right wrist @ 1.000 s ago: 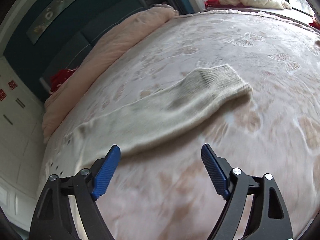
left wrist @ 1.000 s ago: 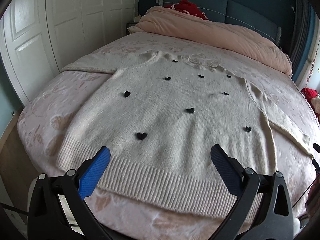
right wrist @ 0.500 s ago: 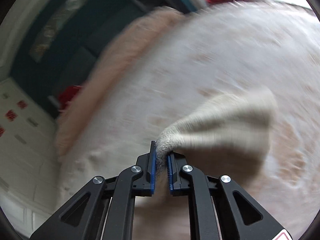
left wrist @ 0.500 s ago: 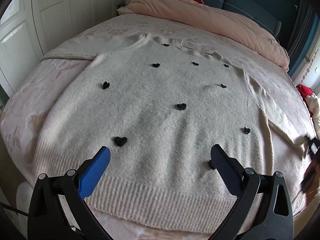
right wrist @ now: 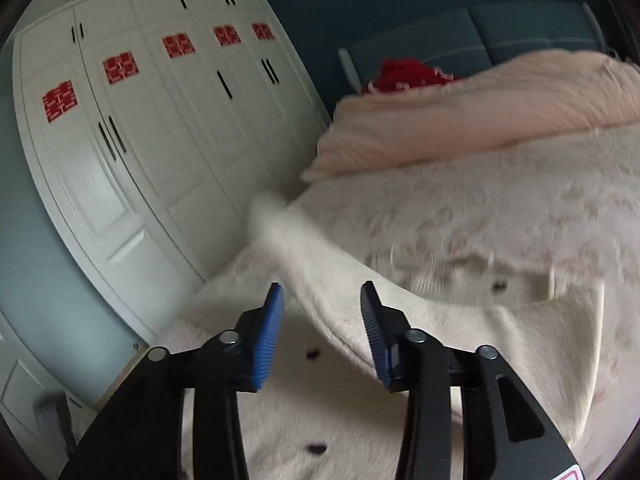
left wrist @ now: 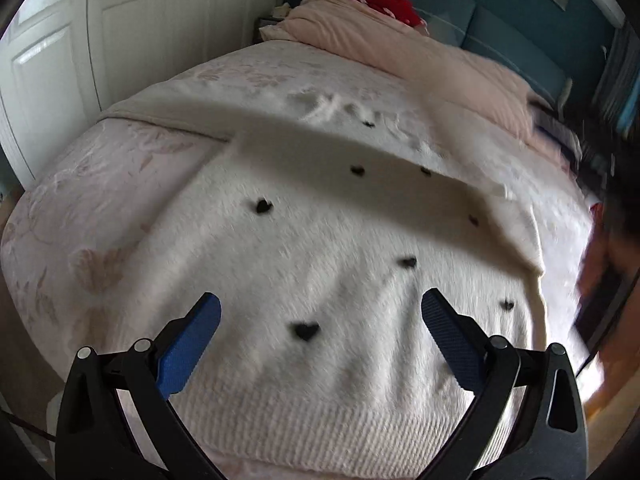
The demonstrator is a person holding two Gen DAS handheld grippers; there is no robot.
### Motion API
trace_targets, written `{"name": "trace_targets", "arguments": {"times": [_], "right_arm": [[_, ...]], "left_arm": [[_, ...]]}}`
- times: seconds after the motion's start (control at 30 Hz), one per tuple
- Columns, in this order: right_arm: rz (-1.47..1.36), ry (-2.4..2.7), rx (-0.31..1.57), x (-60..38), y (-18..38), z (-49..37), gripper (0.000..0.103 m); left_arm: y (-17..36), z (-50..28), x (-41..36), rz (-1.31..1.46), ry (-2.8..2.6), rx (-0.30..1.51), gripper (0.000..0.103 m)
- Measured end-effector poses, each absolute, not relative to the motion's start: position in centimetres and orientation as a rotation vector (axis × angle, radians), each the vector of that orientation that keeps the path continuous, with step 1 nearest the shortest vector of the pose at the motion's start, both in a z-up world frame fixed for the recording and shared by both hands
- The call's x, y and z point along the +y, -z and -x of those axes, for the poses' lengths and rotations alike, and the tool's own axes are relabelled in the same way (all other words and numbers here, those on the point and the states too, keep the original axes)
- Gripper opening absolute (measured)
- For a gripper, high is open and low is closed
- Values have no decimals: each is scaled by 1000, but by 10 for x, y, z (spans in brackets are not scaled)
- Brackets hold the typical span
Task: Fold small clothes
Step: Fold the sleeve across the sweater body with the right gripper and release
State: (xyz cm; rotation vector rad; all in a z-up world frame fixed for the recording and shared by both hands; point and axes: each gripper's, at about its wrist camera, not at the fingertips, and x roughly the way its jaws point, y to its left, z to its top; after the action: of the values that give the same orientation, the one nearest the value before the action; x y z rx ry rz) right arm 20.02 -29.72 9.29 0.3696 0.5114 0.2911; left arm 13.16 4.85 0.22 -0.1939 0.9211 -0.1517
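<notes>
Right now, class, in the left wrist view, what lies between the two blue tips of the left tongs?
The cream sweater spread on the bed, with one black heart between the open left tongs.

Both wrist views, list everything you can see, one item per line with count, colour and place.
Fluffy cream knit sweater: one, cream with small black hearts, spread on the bed; right sleeve lies across its chest.
Pale pink patterned bedspread: one, pink, under the sweater.
Peach plush blanket: one, peach, bunched at the head of the bed.
Red fabric item: one, red, behind the blanket.
Teal padded headboard: one, teal, against the wall.
White wardrobe: one, white with red square stickers, beside the bed.
Left gripper: black with blue pads, open above the hem.
Right gripper: black with blue pads, open over the sleeve.
</notes>
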Motion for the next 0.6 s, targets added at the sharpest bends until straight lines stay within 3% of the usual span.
{"name": "trace_targets", "arguments": {"times": [0.17, 0.43, 0.5, 0.6], "right_arm": [[-293, -35, 623, -330, -44, -135, 56], [-283, 154, 811, -378, 24, -130, 57], [-291, 171, 827, -382, 40, -138, 57], [-324, 193, 823, -390, 46, -144, 56]], "left_arm": [[-8, -174, 58, 246, 203, 900, 98], [16, -291, -6, 264, 270, 959, 96], [36, -319, -22, 258, 250, 1010, 76], [70, -353, -37, 297, 233, 1123, 54]]}}
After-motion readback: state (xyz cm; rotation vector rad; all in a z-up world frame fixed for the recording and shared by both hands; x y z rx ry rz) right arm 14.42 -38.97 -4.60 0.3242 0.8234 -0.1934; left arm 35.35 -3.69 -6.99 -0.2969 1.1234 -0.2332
